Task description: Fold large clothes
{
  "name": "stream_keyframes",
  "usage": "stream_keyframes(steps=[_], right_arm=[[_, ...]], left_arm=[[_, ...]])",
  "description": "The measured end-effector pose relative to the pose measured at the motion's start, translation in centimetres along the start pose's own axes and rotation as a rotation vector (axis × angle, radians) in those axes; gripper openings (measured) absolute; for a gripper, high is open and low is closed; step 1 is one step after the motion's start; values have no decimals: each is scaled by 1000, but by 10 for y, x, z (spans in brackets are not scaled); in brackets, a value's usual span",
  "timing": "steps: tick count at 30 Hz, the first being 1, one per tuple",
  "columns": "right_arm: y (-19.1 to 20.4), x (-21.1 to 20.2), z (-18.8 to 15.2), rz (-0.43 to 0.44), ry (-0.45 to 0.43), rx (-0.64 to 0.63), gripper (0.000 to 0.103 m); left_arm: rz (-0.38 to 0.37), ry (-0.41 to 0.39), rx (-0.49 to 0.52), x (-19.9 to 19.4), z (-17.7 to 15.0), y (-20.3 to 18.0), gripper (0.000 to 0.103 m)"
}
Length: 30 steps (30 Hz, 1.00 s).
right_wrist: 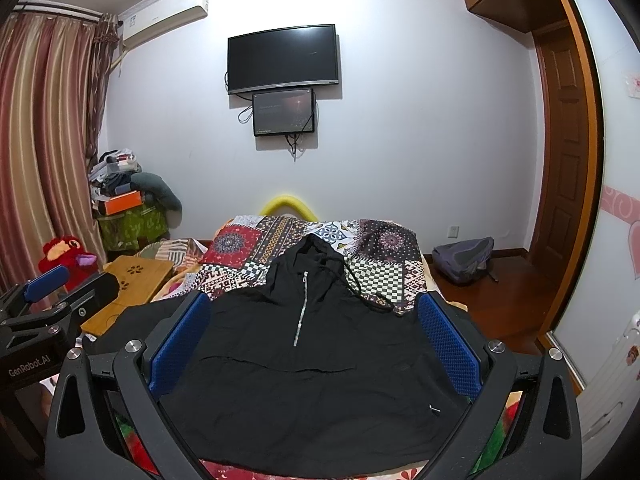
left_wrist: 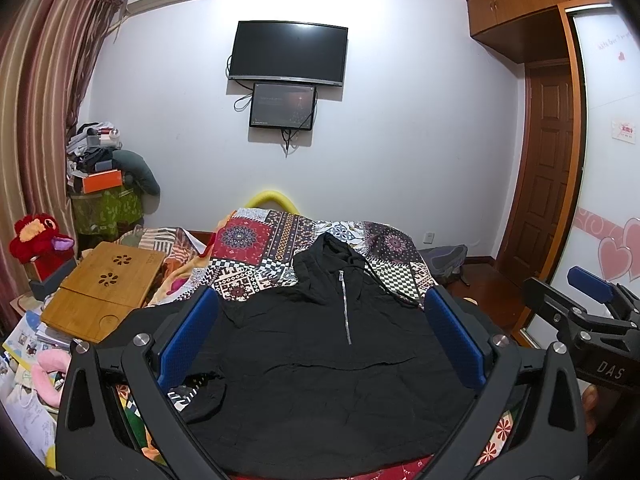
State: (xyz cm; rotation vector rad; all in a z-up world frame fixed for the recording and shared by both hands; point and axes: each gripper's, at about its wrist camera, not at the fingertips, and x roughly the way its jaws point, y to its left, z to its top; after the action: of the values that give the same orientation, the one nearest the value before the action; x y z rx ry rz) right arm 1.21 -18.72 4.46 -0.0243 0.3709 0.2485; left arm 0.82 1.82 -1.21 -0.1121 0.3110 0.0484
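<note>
A black hooded pullover [left_wrist: 320,364] with a short silver zip lies spread flat, front up, on the patchwork bedspread [left_wrist: 260,248], hood at the far end. It also shows in the right wrist view [right_wrist: 312,368]. My left gripper [left_wrist: 320,320] is open and empty, held above the near part of the pullover. My right gripper [right_wrist: 314,324] is open and empty, also above it, to the right of the left one. The right gripper shows at the right edge of the left wrist view [left_wrist: 592,304]. The left gripper shows at the left edge of the right wrist view [right_wrist: 44,300].
A bamboo lap desk [left_wrist: 104,292] lies on the bed's left side beside a red plush toy [left_wrist: 36,236] and clutter. A grey backpack [right_wrist: 464,258] sits on the wooden floor at the right. A wardrobe [left_wrist: 608,160] and door [left_wrist: 548,168] stand at the right.
</note>
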Motion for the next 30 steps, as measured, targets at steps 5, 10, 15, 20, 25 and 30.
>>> stream_keyframes(steps=[5,10,15,20,25,30], right_arm=[[1,1,0,1,4,0,103],[2,2,-1,1,7,-2,103],[4,5,-2,5,16,-2,103],[5,9,0,2,25,-9,103],[5,19,1,-6,49,-14,103],[6,35,0,-20,85,-27,103]], left_arm=[[0,0,0,0,0,0,103],[1,2,-1,1,-2,1,103],[7,6,-8,3,-3,5,103],[11,11,-13,5,-2,8,103],[8,23,-22,12,-2,13,103],[30,13,-15,23,5,28,103]])
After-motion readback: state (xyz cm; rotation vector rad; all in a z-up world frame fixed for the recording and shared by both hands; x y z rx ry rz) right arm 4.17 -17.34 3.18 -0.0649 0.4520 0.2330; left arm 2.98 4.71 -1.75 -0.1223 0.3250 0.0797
